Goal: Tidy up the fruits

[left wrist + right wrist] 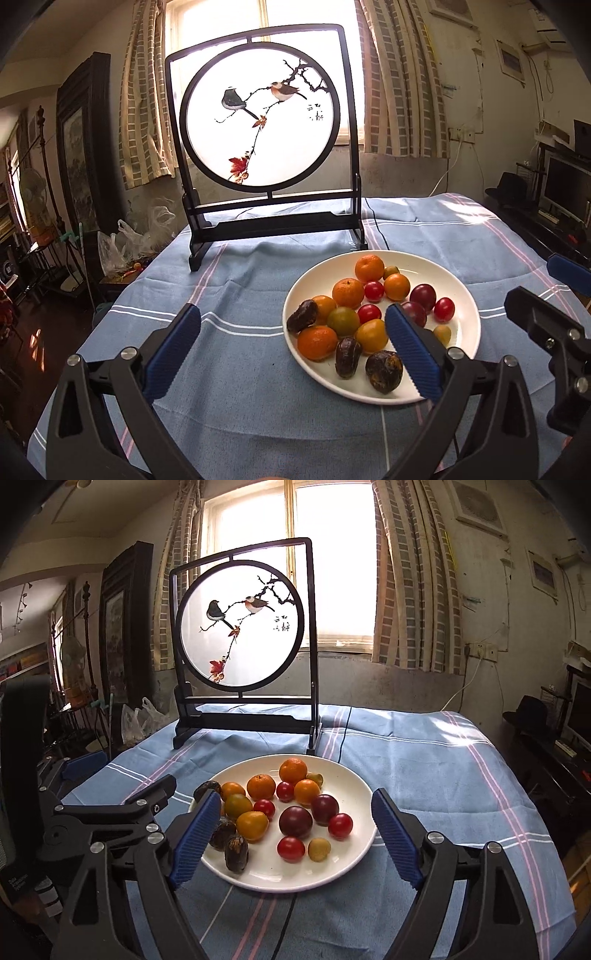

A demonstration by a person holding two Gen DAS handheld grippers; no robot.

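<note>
1. Standing wide apart, the blue ribbed pads of the left gripper (291,339) hold nothing; only blue striped tablecloth (236,369) lies between them
2. Its right-hand pad (410,354) overlaps the near part of the white plate (465,332), which lies ahead and to the right of this gripper
3. The right gripper (293,834) is also spread open and empty, with the plate (354,786) straight ahead, framed between its two pads
4. Its left-hand pad (195,842) covers the plate's left edge and part of the dark wrinkled fruits (236,853) there; whether it touches them cannot be told
5. All the fruit sits on the plate: three orange tangerines (293,770) toward the far side, small red tomatoes (291,849) scattered through the middle and near side, and two dark purple plums (295,821) just ahead of the right gripper's gap
6. Yellow-orange and greenish round fruits (252,826) lie left of the plums, and a small yellow one (319,849) rests beside the nearest red tomato
7. Seen from the left wrist, three dark wrinkled fruits (384,371) lie along the plate's near and left edge, close to that gripper's right-hand pad
8. Beyond the plate, farther ahead of both grippers, a dark wooden stand with a round bird-painted screen (262,110) stands upright on the cloth before a bright window (332,554)
9. Each gripper shows at the edge of the other's view, side by side and apart
</note>
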